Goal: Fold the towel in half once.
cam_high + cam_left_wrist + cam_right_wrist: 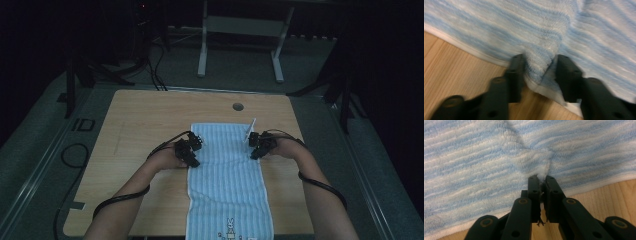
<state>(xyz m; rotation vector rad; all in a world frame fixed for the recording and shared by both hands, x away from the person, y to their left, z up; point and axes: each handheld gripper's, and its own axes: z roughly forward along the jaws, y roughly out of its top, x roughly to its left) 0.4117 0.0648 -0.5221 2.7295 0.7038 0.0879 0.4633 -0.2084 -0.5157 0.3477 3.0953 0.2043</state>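
A blue-and-white striped towel lies lengthwise down the middle of the wooden table, its near end hanging over the front edge. My left gripper is at the towel's left edge. In the left gripper view, this gripper has a raised fold of towel bunched between its jaws. My right gripper is at the towel's right edge. In the right gripper view, that gripper is shut tight on a pinched pucker of the towel's hem.
A round cable hole sits near the table's far edge. Bare wood lies on both sides of the towel. Beyond the table are a white desk frame, dark stands and cables on the floor.
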